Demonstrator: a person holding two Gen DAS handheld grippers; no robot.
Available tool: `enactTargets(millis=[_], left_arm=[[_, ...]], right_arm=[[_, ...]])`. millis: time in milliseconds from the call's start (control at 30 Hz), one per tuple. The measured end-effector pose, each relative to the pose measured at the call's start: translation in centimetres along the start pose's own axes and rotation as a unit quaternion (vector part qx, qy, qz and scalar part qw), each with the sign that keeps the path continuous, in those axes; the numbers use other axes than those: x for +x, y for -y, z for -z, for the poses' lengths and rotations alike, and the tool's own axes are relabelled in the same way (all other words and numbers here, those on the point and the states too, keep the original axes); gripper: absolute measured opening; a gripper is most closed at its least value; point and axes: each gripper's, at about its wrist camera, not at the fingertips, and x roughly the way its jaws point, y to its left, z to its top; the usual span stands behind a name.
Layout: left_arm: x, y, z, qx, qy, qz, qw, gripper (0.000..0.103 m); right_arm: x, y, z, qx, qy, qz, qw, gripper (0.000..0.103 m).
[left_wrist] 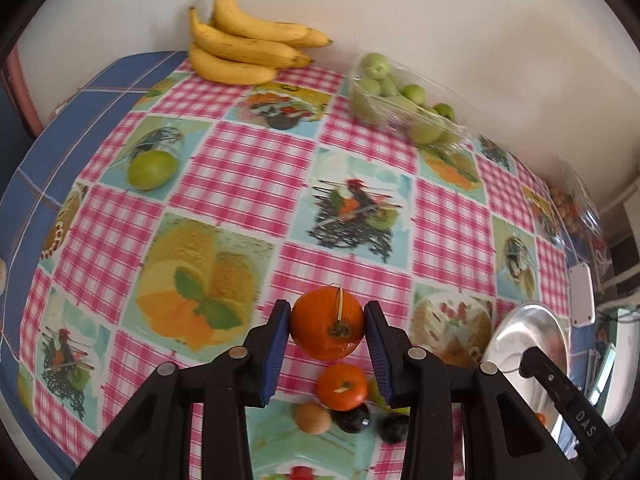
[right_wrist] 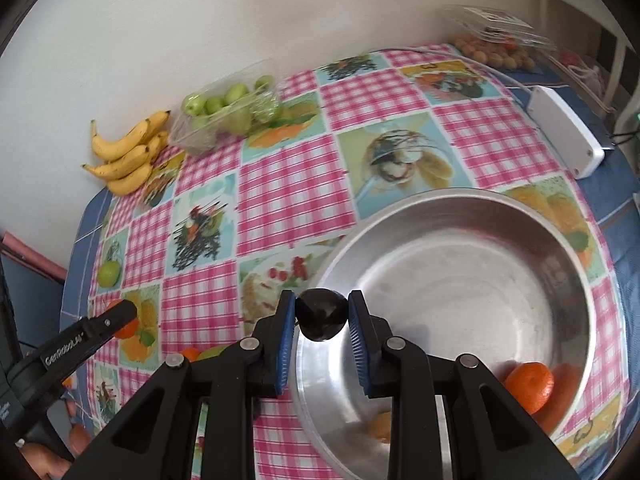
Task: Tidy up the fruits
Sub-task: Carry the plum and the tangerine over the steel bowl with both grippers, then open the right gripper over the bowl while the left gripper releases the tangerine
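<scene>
Plum point(right_wrist: 322, 318) sits clenched in the right tool point(right_wrist: 322, 320) at the steel bowl's point(right_wrist: 460, 200) near rim, so carry it inward and low before releasing, while the left tool point(left_wrist: 327, 330) grips its orange point(left_wrist: 327, 328) above the counter point(left_wrist: 248, 168).

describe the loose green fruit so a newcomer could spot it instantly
Start at the banana bunch against the wall at the table's far edge. Come toward the near side along the blue border of the tablecloth to a lone green fruit lying on a printed square. Unlike the other green fruits in the clear tray, it sits loose, alone.
</scene>
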Motion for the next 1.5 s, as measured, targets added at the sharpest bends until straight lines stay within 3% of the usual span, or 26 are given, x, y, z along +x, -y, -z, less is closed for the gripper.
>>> enactTargets(millis=[333, 700, 967, 1500], left_arm=[[0.4, 7.4, 2.9, 0.078, -0.019, 0.026, 0.9965, 0.04], [0.9, 13.5, 6.1, 0.152, -0.041, 0.048, 0.9864, 0.04], [1.0, 15.7, 7.7, 0.181, -0.05, 0.058, 0.9805, 0.04], [2.6, 15.6, 8.5, 0.18, -0.069, 0.043, 0.9804, 0.041]], right_arm=[[-1.2, 6.7, -0.3, 0.082, 0.011, 0.012, 0.996, 0.028], [-3.2, 13.2, 0.1, 0.157, 0.027, 0.033, 0.987, 0.028], [-3.2, 13.9, 0.1, 0.161, 0.025, 0.038, 0.986, 0.028], [-0.9, 12.7, 0.6, 0.135, -0.015, 0.048, 0.99, 0.028]])
